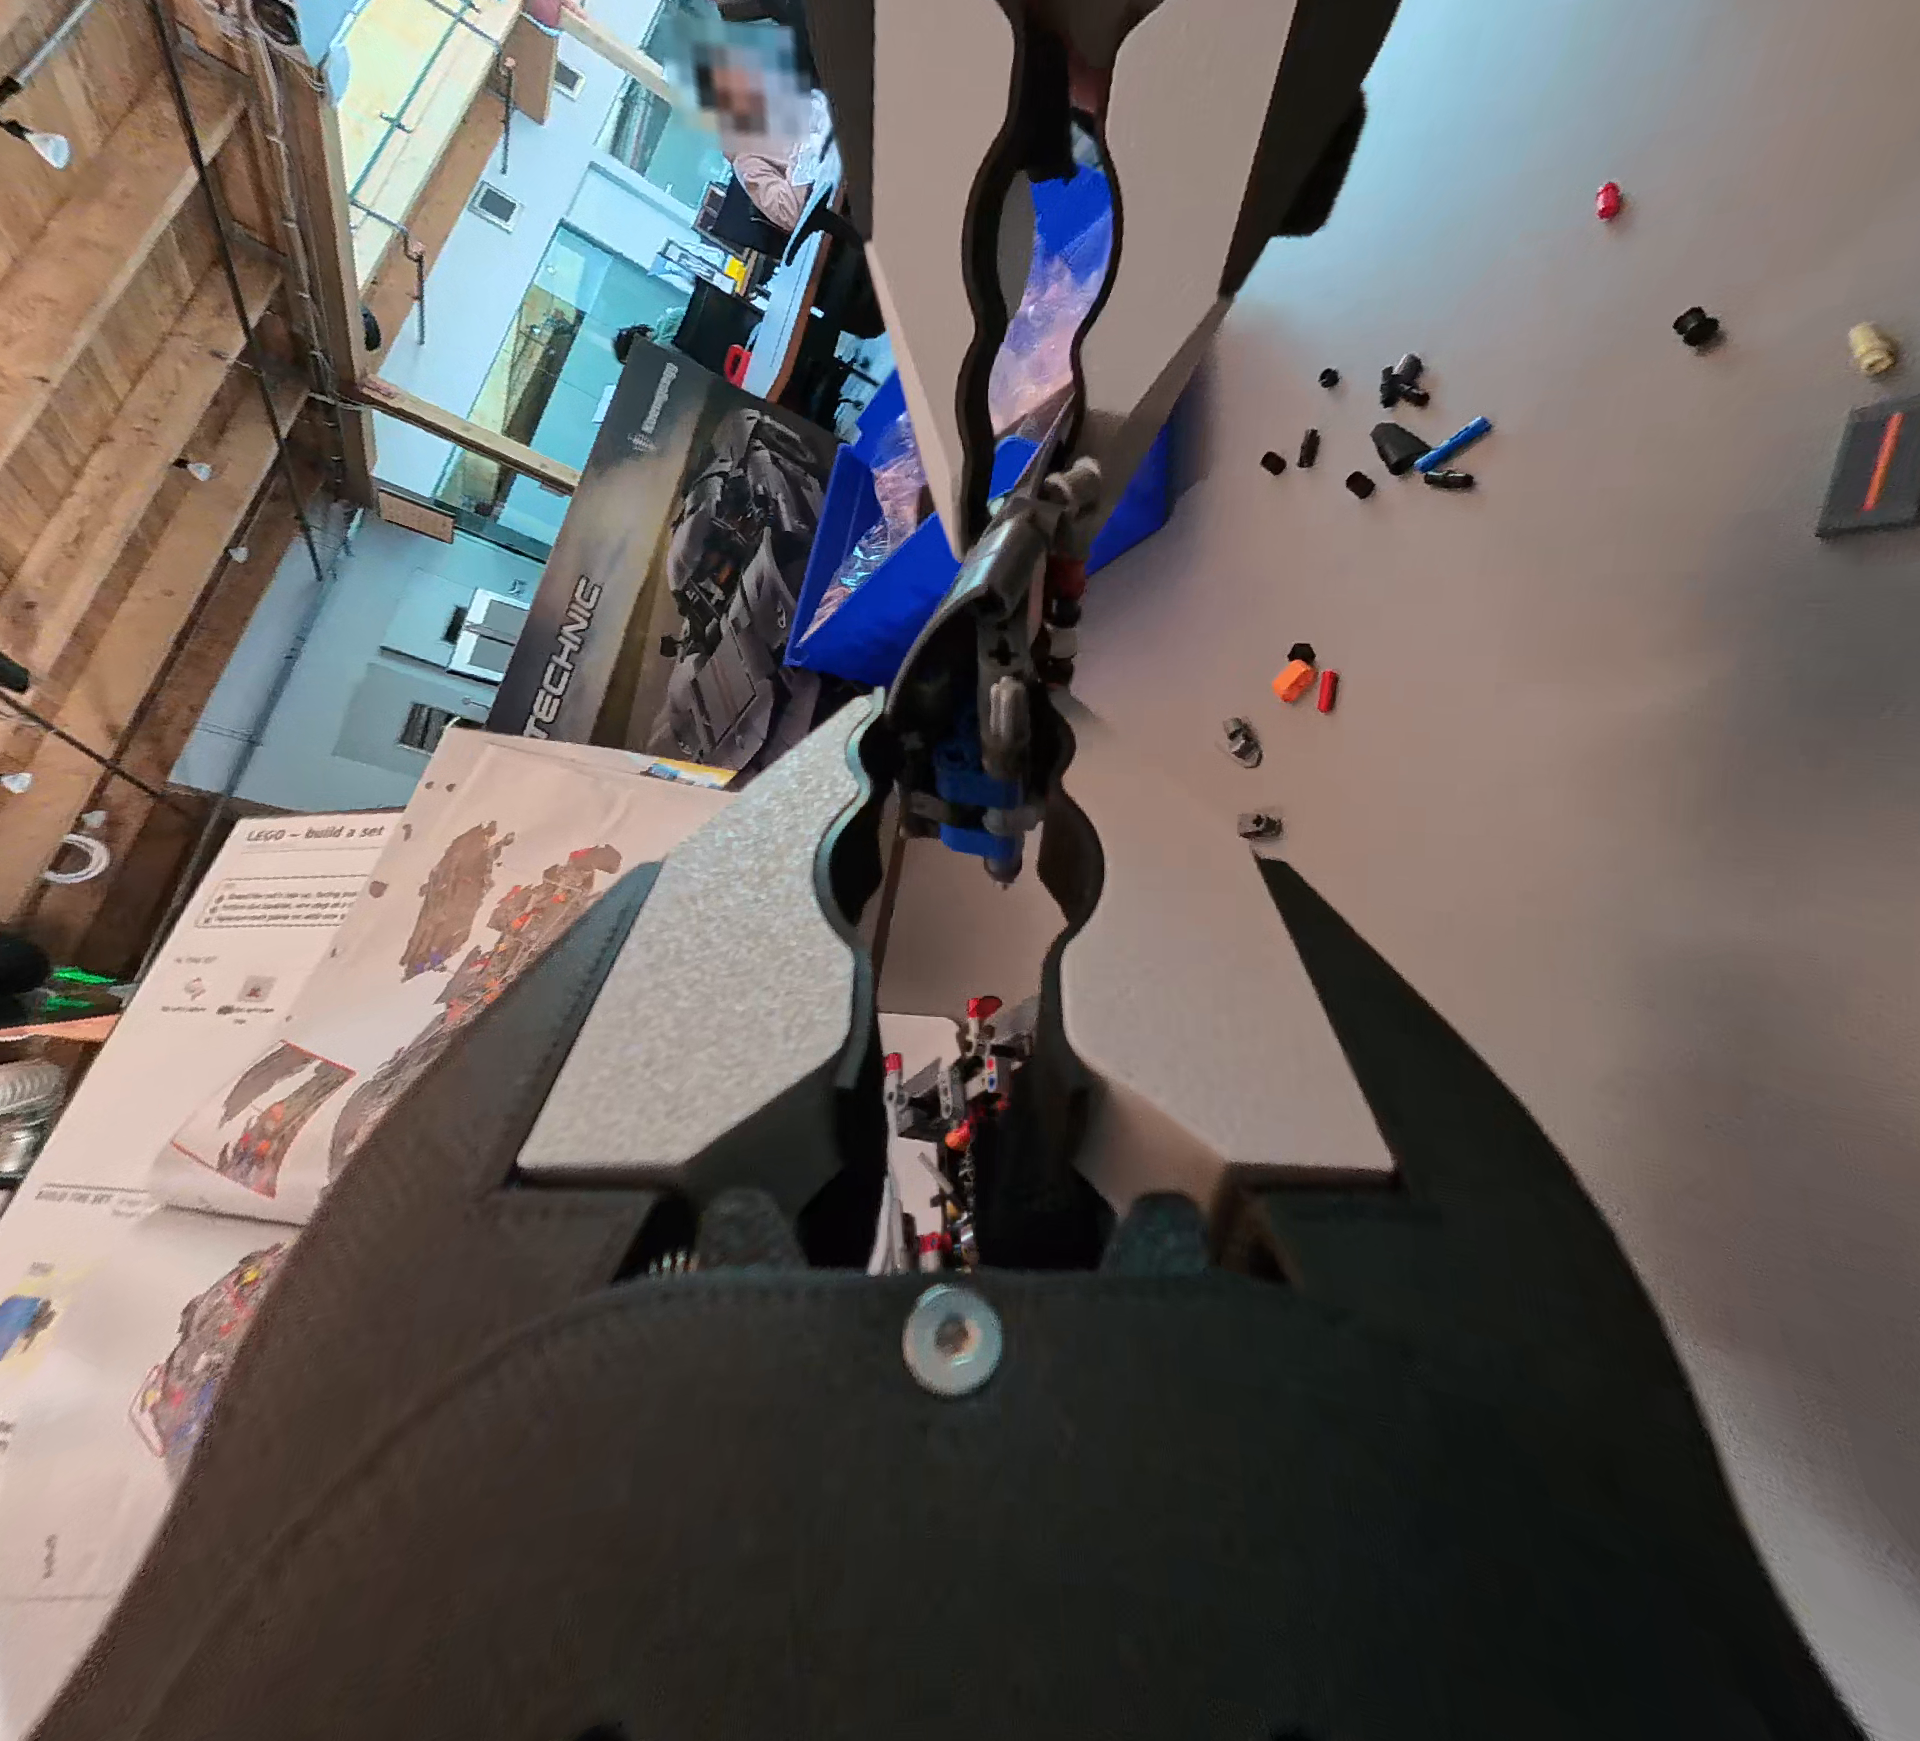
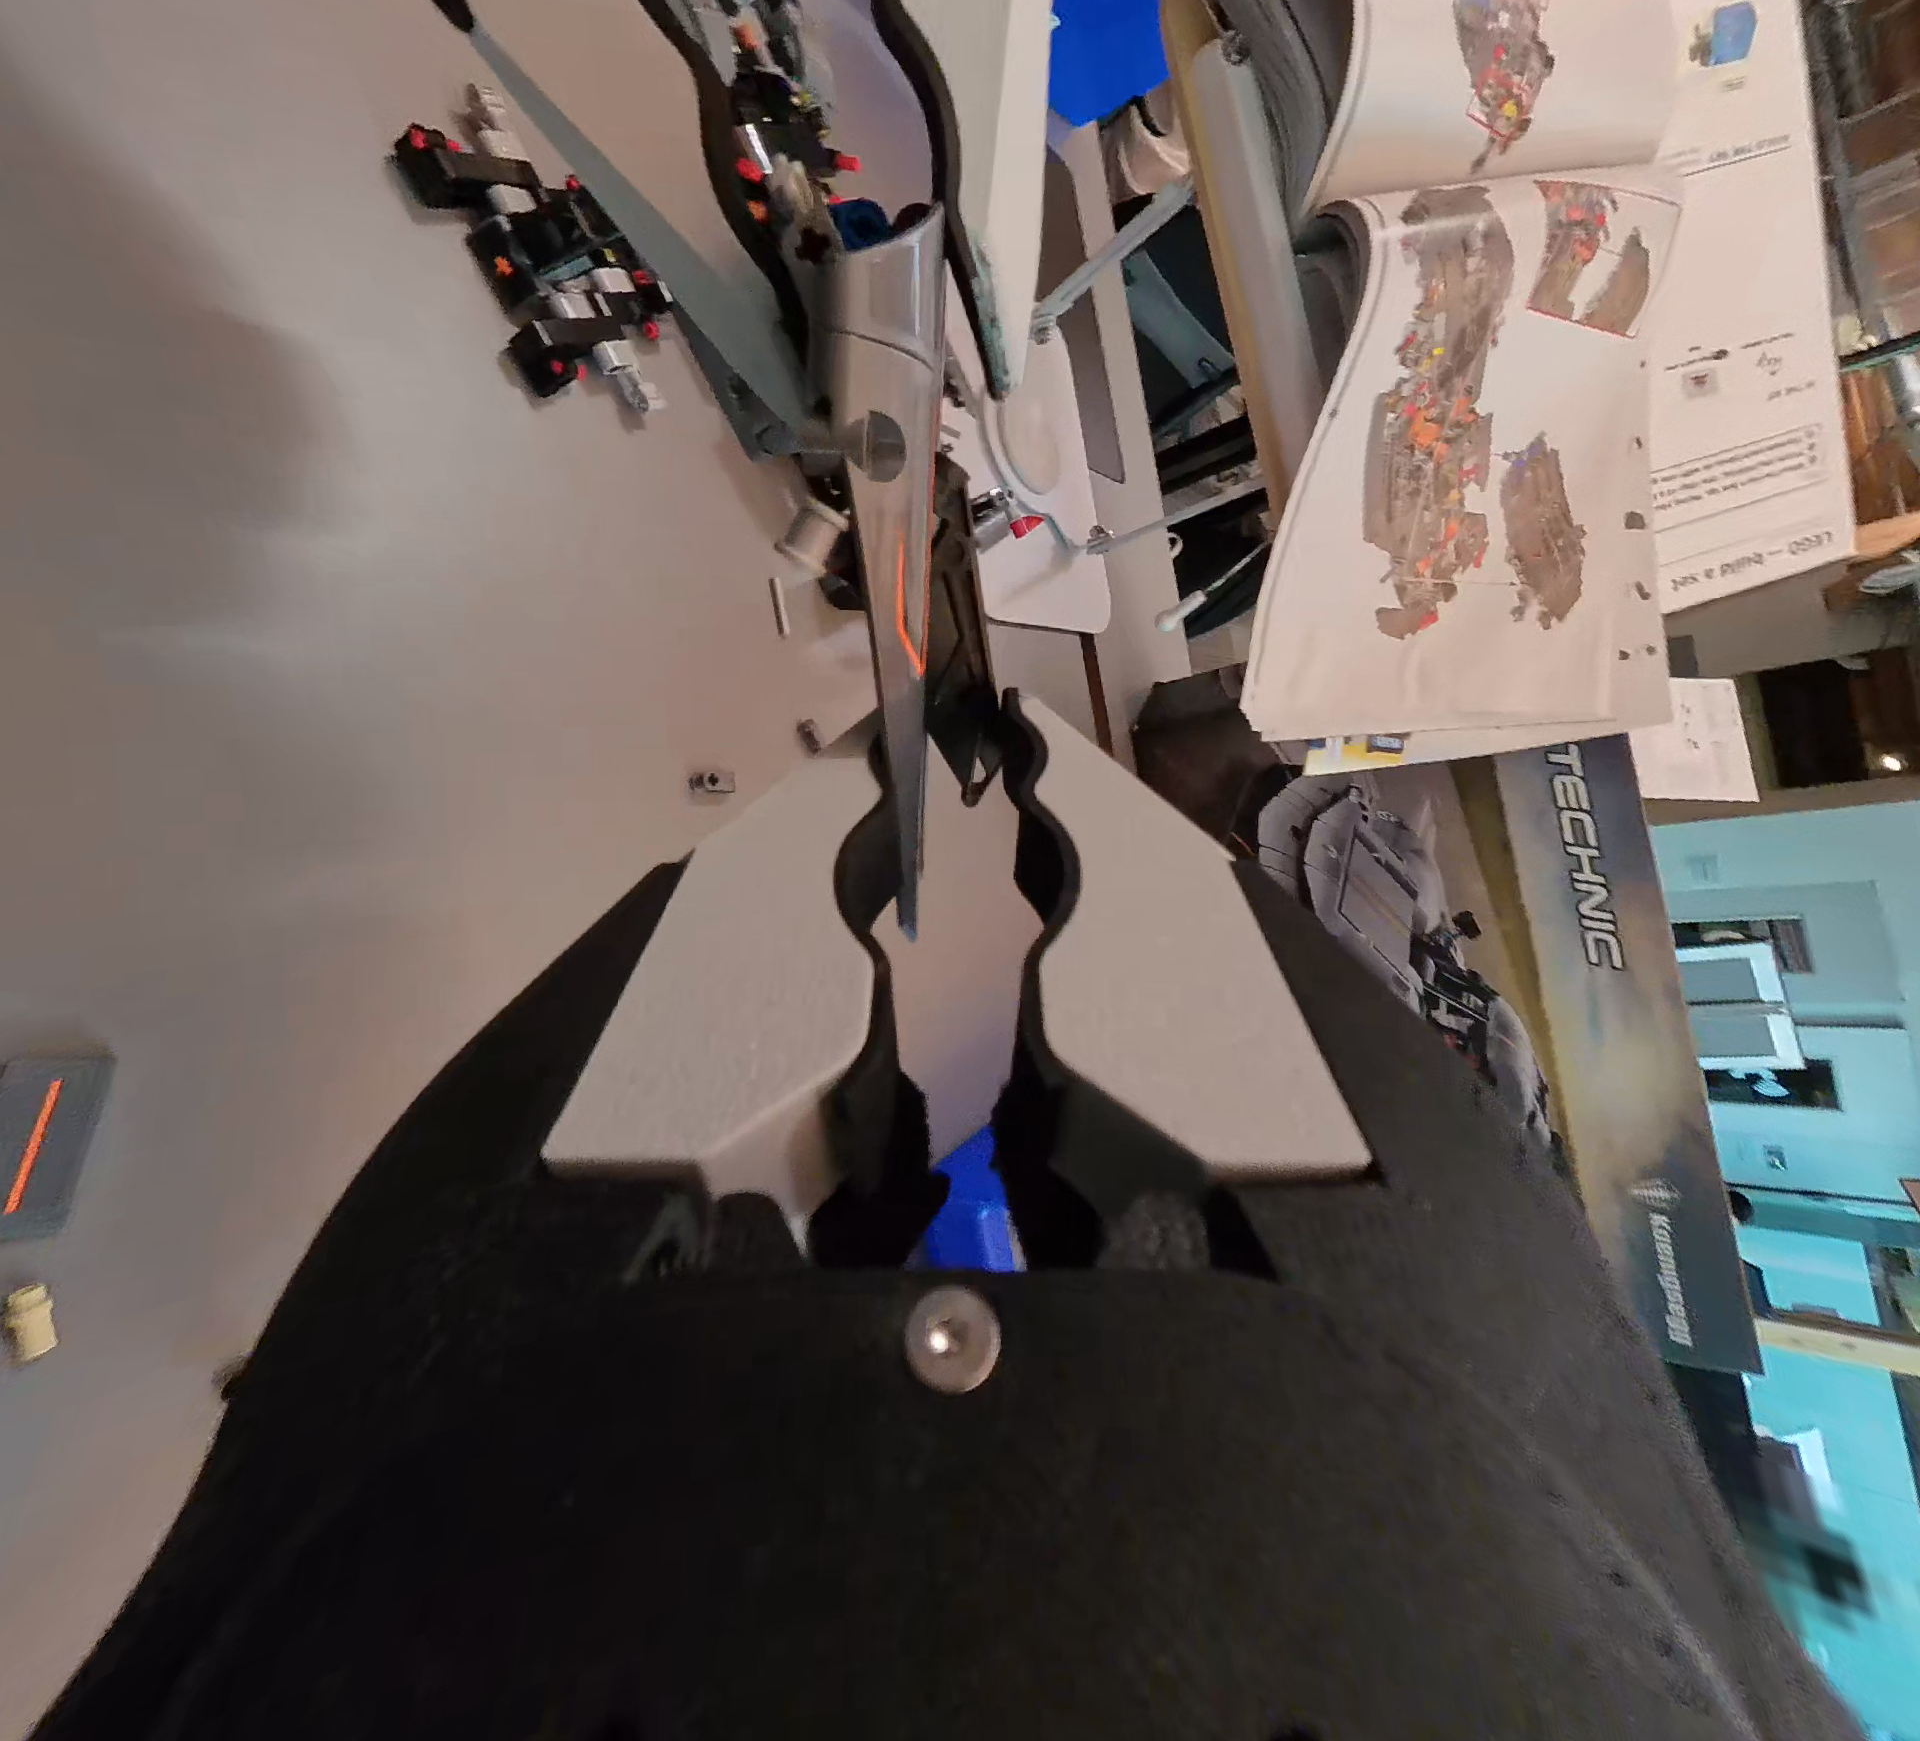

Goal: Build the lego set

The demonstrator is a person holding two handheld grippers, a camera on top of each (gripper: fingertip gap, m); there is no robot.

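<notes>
Our left gripper [image 1: 961, 818] clamps grey-blue assembly [image 1: 997, 704]; our right gripper [image 2: 951, 818] pinches its dark panel [image 2: 904, 611]. Loose pieces [image 1: 1382, 434] scattered on table [image 1: 1558, 756].

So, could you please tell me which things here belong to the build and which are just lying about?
In the job:
- left gripper, shut on the grey lego assembly
- right gripper, shut on it too
- instruction booklet
- loose pieces on the table
- black sub-assembly

Lying about:
- set box
- blue bin
</notes>
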